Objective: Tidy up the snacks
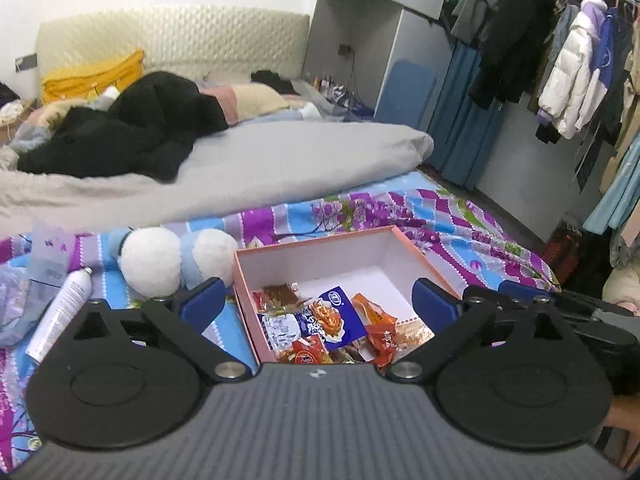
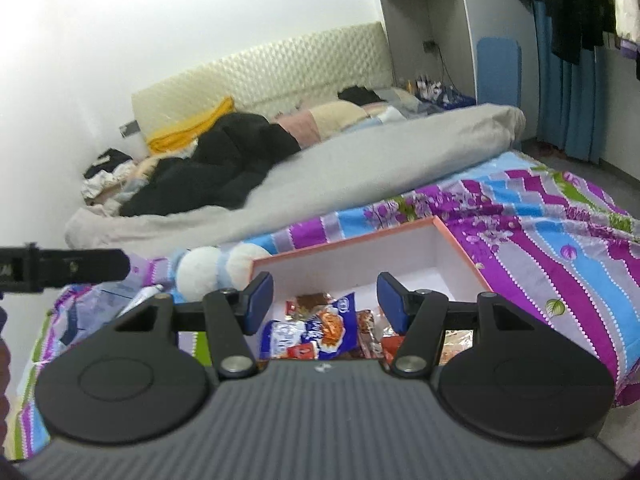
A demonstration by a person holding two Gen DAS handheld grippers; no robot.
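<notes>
A shallow pink box with a white inside lies on the flowered bedsheet, seen in both wrist views. In its near half lies a heap of snack packets: a blue and white packet, red and orange packets. My left gripper hovers over the box's near left corner, jaws wide open, nothing between the blue pads. My right gripper hangs above the packets, jaws partly apart and not pressing on anything.
A white and blue plush toy lies against the box's left side. A white spray can lies further left. A grey duvet and black coat cover the bed behind. Hanging clothes fill the right.
</notes>
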